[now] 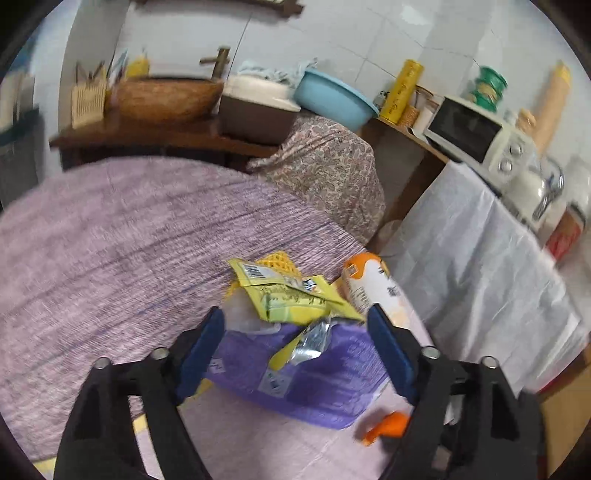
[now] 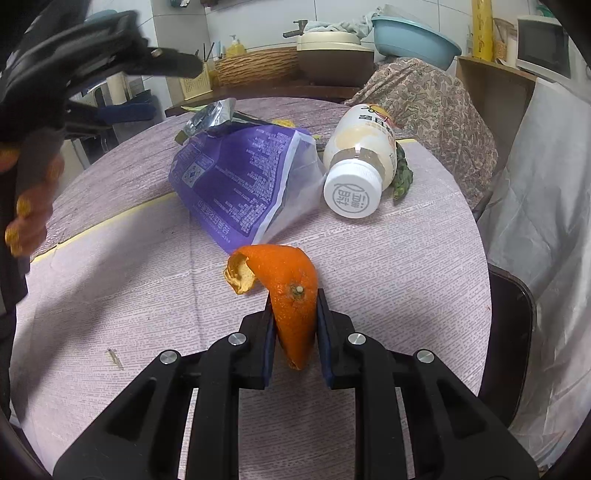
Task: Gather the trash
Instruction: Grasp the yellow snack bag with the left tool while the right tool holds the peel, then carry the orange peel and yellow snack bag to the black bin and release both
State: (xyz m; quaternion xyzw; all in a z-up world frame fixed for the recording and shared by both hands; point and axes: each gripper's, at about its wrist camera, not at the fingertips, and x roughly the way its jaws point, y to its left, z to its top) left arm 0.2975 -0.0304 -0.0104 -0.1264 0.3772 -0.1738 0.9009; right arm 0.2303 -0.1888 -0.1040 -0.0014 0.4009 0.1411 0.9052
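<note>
The table cover (image 2: 369, 295) is pale lilac, printed with fine rows of darker purple dashes, and serves as the landmark. On it, toward its far side, lies a purple bag (image 2: 240, 184) with white small print and a clear, whitish edge. Just beyond the bag, a crumpled wrapper (image 2: 212, 116) is silver; in the left wrist view yellow wrappers (image 1: 291, 295) with dark print and a barcode lie there too. Right of the bag, the bottle (image 2: 360, 147) is creamy white with a white cap and an orange-topped label. On the cover's near side, the peel (image 2: 291, 295) is bright orange outside, pale yellow inside. Behind the table, a draped cloth (image 2: 436, 110) has a brownish paisley pattern and a basin (image 2: 413, 35) is light blue.
</note>
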